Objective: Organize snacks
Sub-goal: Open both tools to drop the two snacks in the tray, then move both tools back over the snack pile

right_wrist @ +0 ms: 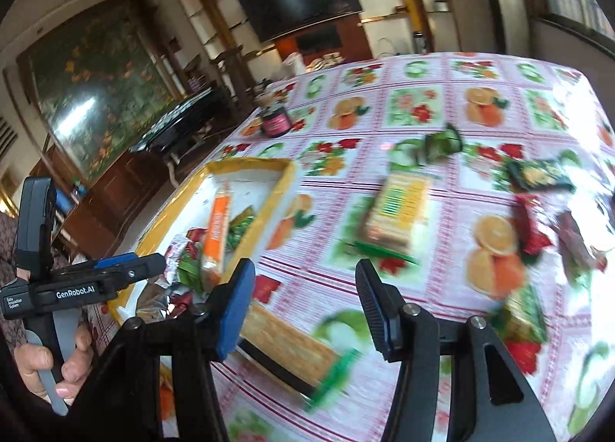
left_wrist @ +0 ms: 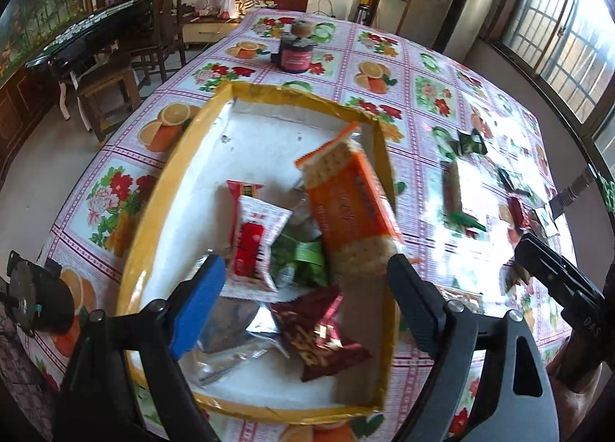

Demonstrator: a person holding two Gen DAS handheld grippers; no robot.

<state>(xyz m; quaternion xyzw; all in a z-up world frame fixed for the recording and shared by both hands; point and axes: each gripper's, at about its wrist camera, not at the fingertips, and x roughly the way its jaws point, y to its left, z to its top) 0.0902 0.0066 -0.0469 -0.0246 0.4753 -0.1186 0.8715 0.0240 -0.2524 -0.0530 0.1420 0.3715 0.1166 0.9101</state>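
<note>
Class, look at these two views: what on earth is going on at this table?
A person holding a gripper in each hand is sorting snacks into a yellow-rimmed tray on a fruit-patterned tablecloth. The left gripper hangs open over the tray, where an orange cracker pack leans among small packets. The right gripper is open and empty above the table, near a green-trimmed cracker pack. Several snacks lie outside the tray.
</note>
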